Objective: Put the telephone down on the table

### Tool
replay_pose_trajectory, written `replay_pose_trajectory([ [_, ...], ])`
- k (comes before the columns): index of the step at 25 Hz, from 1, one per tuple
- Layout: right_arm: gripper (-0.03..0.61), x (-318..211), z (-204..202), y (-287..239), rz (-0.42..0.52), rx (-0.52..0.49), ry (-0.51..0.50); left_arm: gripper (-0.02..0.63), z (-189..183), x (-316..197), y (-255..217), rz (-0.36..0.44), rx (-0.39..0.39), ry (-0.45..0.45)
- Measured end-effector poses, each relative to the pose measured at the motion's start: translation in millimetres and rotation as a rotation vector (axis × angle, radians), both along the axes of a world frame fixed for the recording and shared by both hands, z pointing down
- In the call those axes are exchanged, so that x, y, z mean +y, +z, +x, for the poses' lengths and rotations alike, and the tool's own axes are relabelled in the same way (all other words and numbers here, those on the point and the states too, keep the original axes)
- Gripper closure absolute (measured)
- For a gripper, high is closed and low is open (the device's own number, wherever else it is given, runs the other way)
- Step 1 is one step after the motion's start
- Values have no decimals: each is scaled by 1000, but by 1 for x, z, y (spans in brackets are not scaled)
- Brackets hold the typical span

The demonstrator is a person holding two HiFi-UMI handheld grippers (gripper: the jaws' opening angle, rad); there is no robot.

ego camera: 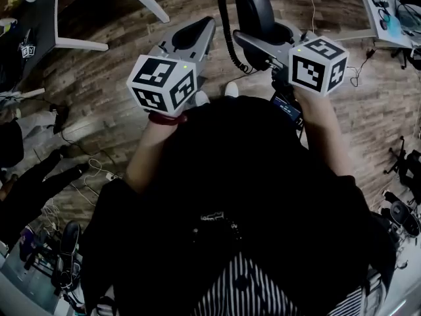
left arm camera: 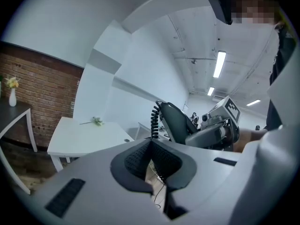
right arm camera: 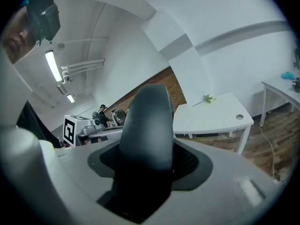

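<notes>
The telephone is a black handset (ego camera: 253, 8) with a coiled black cord (ego camera: 227, 35) hanging from it. My right gripper (ego camera: 262, 43) is shut on it and holds it in the air above the wooden floor. In the right gripper view the handset (right arm camera: 147, 121) stands upright between the dark pads (right arm camera: 190, 161) and fills the gap. My left gripper (ego camera: 205, 26) is beside it to the left, shut with nothing between its pads (left arm camera: 133, 161). From the left gripper view I see the handset (left arm camera: 176, 121) and the right gripper (left arm camera: 211, 134) to the right. A white table (left arm camera: 84, 137) stands ahead.
The white table (right arm camera: 213, 118) carries a small flower sprig (right arm camera: 206, 98). A dark table with a vase (left arm camera: 11, 97) is at the far left. Another white desk (right arm camera: 281, 86) stands at the right. Cables lie on the wooden floor (ego camera: 99, 170).
</notes>
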State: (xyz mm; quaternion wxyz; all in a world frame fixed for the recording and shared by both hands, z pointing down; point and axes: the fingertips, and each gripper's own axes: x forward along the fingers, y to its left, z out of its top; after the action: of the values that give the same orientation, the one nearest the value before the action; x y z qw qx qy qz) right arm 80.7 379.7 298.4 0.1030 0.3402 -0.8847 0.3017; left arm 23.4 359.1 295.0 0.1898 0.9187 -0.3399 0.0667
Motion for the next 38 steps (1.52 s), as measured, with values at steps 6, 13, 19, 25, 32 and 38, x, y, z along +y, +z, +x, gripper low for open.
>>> replay_pose_trajectory([
  [6, 298, 4, 17, 5, -26, -20, -7, 607, 15, 3, 1, -6, -4, -4],
  [13, 298, 5, 30, 13, -38, -34, -30, 607, 36, 11, 8, -15, -37, 20],
  [19, 298, 0, 50, 22, -47, -59, -26, 607, 53, 18, 18, -49, -58, 34],
  [25, 298, 4, 70, 32, -57, -64, -12, 607, 69, 17, 21, -43, -79, 31],
  [32, 298, 8, 84, 36, -62, -65, -11, 607, 91, 16, 24, -42, -90, 74],
  [38, 298, 0, 95, 38, -69, -67, 10, 607, 101, 1, 21, -34, -74, 86],
])
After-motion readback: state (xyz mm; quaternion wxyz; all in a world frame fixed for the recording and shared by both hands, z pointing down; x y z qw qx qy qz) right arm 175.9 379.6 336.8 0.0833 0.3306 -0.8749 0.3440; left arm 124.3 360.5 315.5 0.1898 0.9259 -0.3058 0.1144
